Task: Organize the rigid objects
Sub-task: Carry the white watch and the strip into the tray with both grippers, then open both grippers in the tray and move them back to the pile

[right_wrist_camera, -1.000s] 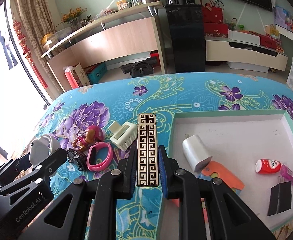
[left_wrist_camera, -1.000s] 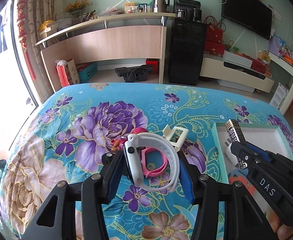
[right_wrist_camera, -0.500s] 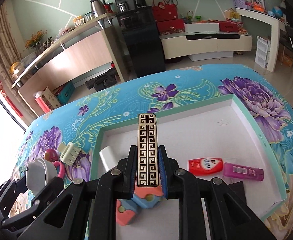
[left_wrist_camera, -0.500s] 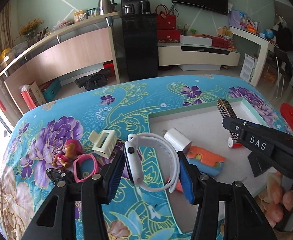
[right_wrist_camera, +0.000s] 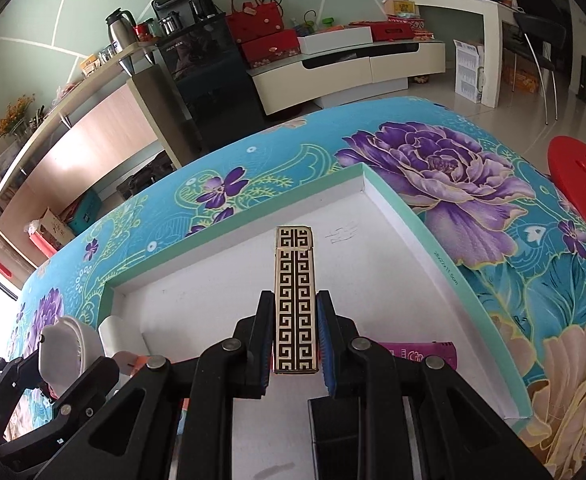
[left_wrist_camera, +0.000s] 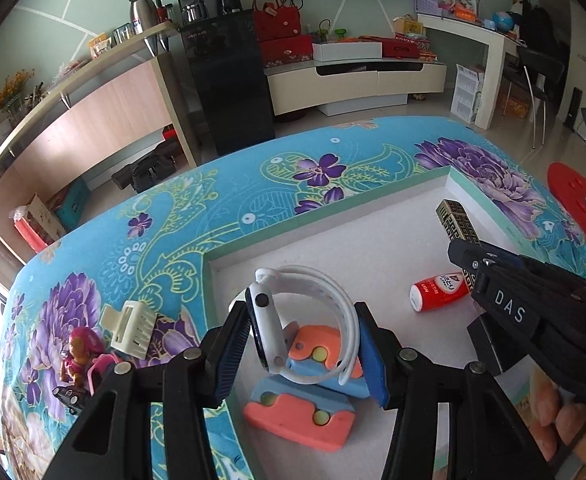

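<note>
We hold the white watch pinched in our left tool and the patterned lighter in our right tool above the tray, both unreleased, while the clip and toys wait on the bed.

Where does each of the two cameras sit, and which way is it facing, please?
Left wrist: on the left gripper, facing down over the white tray; jaws hold a white smartwatch; fingers at right.
Right wrist: on the right gripper, facing down into the tray; jaws clamp a patterned lighter.
Shared: tray, floral cloth, each other's gripper.
</note>
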Action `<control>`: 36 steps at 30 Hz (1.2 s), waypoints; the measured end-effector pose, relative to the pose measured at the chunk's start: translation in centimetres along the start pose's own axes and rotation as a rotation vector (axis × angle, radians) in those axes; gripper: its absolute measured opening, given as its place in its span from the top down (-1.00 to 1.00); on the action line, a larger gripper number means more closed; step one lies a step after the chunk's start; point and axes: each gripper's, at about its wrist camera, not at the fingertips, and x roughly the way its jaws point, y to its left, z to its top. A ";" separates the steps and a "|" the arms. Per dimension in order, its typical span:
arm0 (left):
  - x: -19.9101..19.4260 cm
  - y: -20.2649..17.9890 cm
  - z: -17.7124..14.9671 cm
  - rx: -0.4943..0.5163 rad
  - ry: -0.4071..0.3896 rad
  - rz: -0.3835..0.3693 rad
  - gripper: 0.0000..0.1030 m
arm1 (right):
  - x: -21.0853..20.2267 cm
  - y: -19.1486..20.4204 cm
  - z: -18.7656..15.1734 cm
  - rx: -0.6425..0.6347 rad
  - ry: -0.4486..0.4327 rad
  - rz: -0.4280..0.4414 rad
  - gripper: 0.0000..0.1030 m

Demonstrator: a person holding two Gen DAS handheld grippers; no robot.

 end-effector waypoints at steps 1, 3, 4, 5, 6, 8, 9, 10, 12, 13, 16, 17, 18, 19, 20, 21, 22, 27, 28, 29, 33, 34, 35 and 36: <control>0.4 -0.2 0.2 0.001 0.003 0.000 -0.07 | 0.2 -0.2 0.0 0.005 0.002 0.000 0.59; 1.1 -0.6 0.6 0.003 0.008 -0.002 -0.07 | 0.3 -0.4 0.0 0.004 0.001 -0.002 0.59; 1.5 -0.7 0.8 0.003 0.011 -0.002 -0.07 | 0.4 -0.4 0.0 0.002 0.000 -0.003 0.59; 1.8 -0.9 1.0 0.004 0.016 0.002 -0.07 | 0.4 -0.4 0.0 0.001 0.001 -0.004 0.59; 2.2 -0.9 1.1 0.004 0.018 0.007 -0.07 | 0.4 -0.5 0.0 0.002 0.001 -0.003 0.59; 2.7 -1.0 1.3 0.000 0.022 0.009 -0.07 | 0.5 -0.6 0.0 0.004 0.005 -0.006 0.59; 3.0 -1.0 1.3 0.000 0.027 0.010 -0.07 | 0.6 -0.6 0.0 0.004 0.008 -0.009 0.59; 3.3 -1.1 1.3 0.000 0.031 0.011 -0.07 | 0.7 -0.6 0.0 0.001 0.011 -0.013 0.59; 3.9 -1.3 1.3 0.001 0.046 0.017 -0.07 | 0.8 -0.4 -0.1 -0.009 0.018 -0.018 0.59; 4.1 -1.4 1.2 0.001 0.051 0.017 -0.08 | 0.9 -0.3 -0.1 -0.014 0.020 -0.018 0.59; 4.4 -1.7 1.0 0.007 0.060 0.014 -0.09 | 1.1 -0.2 -0.1 -0.023 0.026 -0.022 0.54; 4.5 -1.8 0.9 0.007 0.063 0.015 -0.09 | 1.0 -0.1 -0.2 -0.025 0.026 -0.022 0.54; 4.5 -1.8 0.9 0.008 0.062 0.018 -0.09 | 1.0 0.0 -0.2 -0.026 0.026 -0.020 0.53; 4.4 -1.9 0.9 0.009 0.063 0.019 -0.09 | 1.0 0.0 -0.1 -0.024 0.028 -0.017 0.53; 4.4 -1.9 0.9 0.008 0.064 0.018 -0.10 | 1.0 0.0 -0.1 -0.023 0.030 -0.017 0.53; 4.3 -1.8 0.9 0.006 0.063 0.017 -0.12 | 0.9 -0.1 -0.1 -0.022 0.033 -0.019 0.53; 4.1 -1.8 1.0 0.004 0.060 0.017 -0.16 | 0.8 -0.1 0.0 -0.020 0.032 -0.022 0.53; 3.0 -1.4 1.0 -0.010 0.044 0.008 -0.36 | -0.5 -0.3 0.3 -0.011 0.008 -0.031 0.33; 2.7 -1.3 1.1 -0.014 0.041 0.003 -0.39 | -0.8 -0.4 0.4 -0.005 0.006 -0.029 0.27; 2.4 -1.2 1.1 -0.019 0.037 0.000 -0.40 | -1.0 -0.5 0.5 0.000 0.004 -0.029 0.27; 0.9 -0.4 1.4 -0.041 0.004 -0.002 -0.64 | -2.2 -1.1 0.7 0.018 -0.009 -0.057 0.27; 0.5 -0.2 1.4 -0.047 -0.004 0.001 -0.73 | -2.5 -1.3 0.8 0.027 -0.012 -0.061 0.27; 0.2 0.1 1.5 -0.055 -0.012 0.006 -0.77 | -2.8 -1.6 0.8 0.037 -0.014 -0.064 0.27; -0.1 0.4 1.5 -0.063 -0.019 0.010 -0.80 | -2.9 -1.8 0.9 0.045 -0.013 -0.067 0.27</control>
